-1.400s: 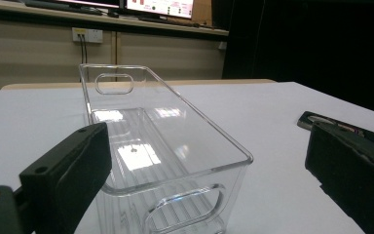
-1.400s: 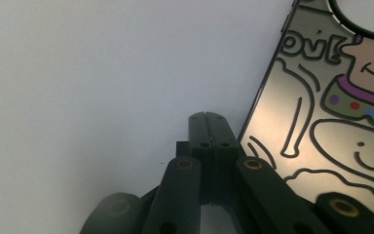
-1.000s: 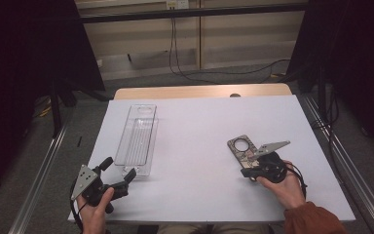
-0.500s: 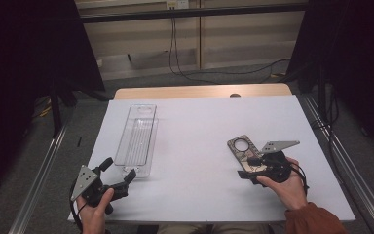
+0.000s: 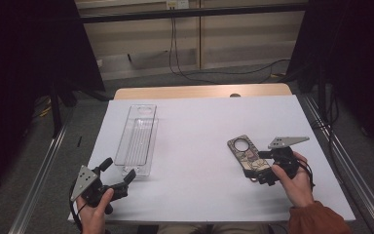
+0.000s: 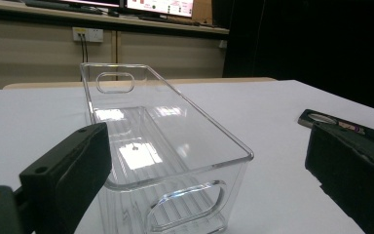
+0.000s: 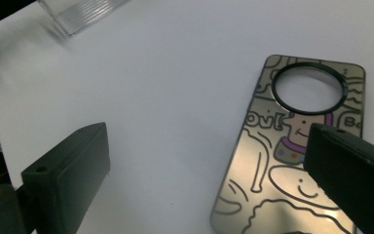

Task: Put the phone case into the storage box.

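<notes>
The right gripper (image 5: 268, 168), its fingers just opened wide and holding nothing, hangs over the near end of the phone case (image 5: 246, 155), which lies flat at the desk's (image 5: 199, 122) right. A careless lift could drag the case.

The left gripper (image 5: 119, 175), fingers apart and empty, faces the clear bin (image 6: 160, 141). The right gripper view shows the case's cartoon print; the high view does not.

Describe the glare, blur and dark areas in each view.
High view: dim, both sides black, the white table evenly lit. Left gripper view: bright window-like glare on the clear bin floor; near jaws soft, dark background at right. Right gripper view: sheen across the phone case; jaws out of focus, the bin corner at top blurred.
</notes>
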Available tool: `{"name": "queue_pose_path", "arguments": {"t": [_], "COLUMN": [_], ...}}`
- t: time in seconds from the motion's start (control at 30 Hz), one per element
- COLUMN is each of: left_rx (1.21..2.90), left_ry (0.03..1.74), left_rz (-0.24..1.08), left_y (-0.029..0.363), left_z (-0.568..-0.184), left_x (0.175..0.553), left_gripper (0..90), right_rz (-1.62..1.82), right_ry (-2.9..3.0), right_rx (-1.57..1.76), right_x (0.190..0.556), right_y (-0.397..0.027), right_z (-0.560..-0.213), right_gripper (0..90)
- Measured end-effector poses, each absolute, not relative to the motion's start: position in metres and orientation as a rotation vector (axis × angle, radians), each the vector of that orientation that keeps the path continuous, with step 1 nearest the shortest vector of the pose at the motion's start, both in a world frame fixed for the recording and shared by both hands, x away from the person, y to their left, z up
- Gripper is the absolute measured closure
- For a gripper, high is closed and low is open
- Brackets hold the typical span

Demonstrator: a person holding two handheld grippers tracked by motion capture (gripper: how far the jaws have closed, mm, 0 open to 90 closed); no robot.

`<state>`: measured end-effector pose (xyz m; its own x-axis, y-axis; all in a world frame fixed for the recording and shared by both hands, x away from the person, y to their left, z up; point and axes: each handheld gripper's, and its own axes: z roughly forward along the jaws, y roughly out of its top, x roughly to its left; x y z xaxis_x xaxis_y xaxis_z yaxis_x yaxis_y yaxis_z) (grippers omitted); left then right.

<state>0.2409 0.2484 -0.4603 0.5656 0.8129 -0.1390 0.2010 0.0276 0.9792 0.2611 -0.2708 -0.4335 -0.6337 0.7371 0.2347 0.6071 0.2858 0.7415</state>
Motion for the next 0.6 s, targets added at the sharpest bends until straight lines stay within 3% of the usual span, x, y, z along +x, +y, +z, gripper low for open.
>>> {"name": "queue_pose_path", "arguments": {"t": [0.6], "left_rx": [1.526], "left_ry": [0.907], "left_rz": [0.597], "left_y": [0.250], "left_z": [-0.461], "left_x": [0.241], "left_gripper": [3.1], "right_rz": [1.129], "right_ry": [2.412], "right_rx": [1.342], "right_x": [0.283], "right_y": [-0.280], "right_z": [-0.436], "right_gripper": [4.8]}}
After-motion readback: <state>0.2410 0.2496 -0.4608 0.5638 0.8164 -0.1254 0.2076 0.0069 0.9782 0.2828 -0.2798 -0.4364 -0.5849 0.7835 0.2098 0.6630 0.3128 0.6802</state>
